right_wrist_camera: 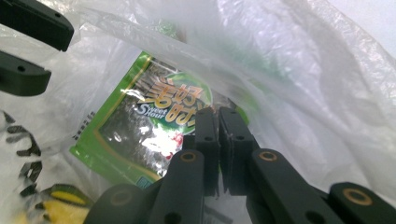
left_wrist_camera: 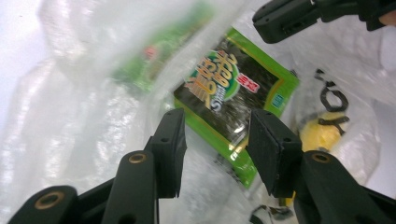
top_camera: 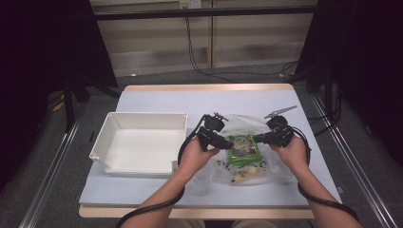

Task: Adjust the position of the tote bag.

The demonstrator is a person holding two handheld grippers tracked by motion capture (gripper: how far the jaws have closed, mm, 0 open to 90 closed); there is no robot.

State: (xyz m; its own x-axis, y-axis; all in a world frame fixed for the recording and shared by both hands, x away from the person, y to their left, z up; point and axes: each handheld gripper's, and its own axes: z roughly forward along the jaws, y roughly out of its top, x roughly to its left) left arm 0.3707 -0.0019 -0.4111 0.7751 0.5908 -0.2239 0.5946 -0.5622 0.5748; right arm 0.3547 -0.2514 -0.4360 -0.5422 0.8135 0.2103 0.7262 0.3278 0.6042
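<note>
A clear plastic bag (top_camera: pixel 240 121) lies on the table with a green seaweed snack packet (top_camera: pixel 242 146) inside it. My left gripper (top_camera: pixel 227 142) comes at the bag from the left. In the left gripper view it (left_wrist_camera: pixel 215 121) stands open, with the packet (left_wrist_camera: pixel 229 93) showing through the film (left_wrist_camera: pixel 84 93) between the jaws. My right gripper (top_camera: pixel 259 138) reaches in from the right. In its own view the jaws (right_wrist_camera: pixel 218 111) are pressed together on the bag's film (right_wrist_camera: pixel 303 84), just over the packet (right_wrist_camera: pixel 149 126).
A yellow item (left_wrist_camera: pixel 322 133) lies deeper in the bag, near the person. A white plastic bin (top_camera: pixel 114 121) stands on the left of the light blue table (top_camera: pixel 204 97). Cables trail from both grippers along the forearms. Dark curtains flank the table.
</note>
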